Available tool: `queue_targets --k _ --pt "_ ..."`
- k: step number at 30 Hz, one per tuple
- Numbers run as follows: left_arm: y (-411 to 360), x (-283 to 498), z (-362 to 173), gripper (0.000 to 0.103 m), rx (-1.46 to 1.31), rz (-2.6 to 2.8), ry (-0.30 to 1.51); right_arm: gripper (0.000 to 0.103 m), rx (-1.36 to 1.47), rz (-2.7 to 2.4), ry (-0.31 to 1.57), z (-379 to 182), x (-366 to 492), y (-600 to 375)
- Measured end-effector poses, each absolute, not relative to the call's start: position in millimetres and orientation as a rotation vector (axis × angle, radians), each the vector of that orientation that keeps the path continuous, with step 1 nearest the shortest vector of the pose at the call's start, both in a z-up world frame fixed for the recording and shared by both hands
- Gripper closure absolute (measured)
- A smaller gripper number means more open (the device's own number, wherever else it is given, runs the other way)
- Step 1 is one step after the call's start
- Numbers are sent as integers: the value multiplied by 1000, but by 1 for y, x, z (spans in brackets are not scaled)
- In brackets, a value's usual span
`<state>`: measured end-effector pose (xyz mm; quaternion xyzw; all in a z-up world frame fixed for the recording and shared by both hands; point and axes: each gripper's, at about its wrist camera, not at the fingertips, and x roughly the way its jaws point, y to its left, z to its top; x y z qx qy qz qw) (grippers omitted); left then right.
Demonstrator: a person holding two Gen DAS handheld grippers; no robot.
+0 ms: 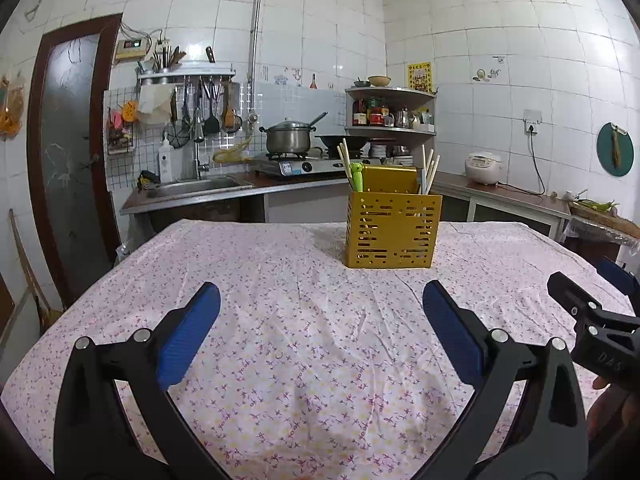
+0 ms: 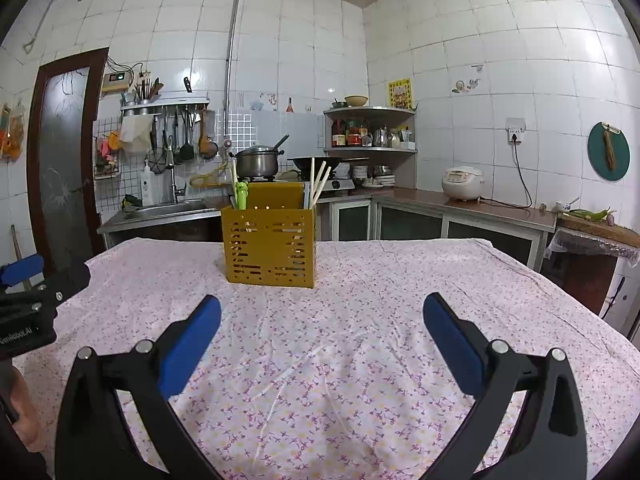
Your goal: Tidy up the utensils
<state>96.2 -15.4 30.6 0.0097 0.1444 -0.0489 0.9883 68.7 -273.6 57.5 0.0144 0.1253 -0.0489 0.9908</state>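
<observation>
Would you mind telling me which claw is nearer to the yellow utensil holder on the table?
Right, but only narrowly. The yellow utensil holder stands ahead and slightly left of the right claw; from the left claw it is ahead and further off to the right.

Both wrist views are evenly and fairly brightly lit by soft, cool indoor light from above. The white wall tiles (image 1: 500, 40) carry small glossy highlights, strongest on the back wall in the right wrist view. Shadows are faint: only a soft, short one lies on the tablecloth (image 2: 360, 320) at the foot of the yellow utensil holder (image 2: 270, 250). The fisheye lenses bend tile lines, the dark door (image 1: 68, 152) and the tabletop's edges into curves, and black vignetting fills the corners. Focus is sharp across the middle, softening slightly toward the rims; no motion blur shows.
</observation>
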Motion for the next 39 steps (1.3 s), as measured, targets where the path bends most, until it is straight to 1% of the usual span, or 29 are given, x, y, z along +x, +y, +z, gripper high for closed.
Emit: queue_targets --k 15,39 --pt "-17 92 30 5 41 -109 247 4 47 -113 266 52 70 -278" --pt "-18 94 29 5 62 -121 255 4 17 -134 267 52 70 -275"
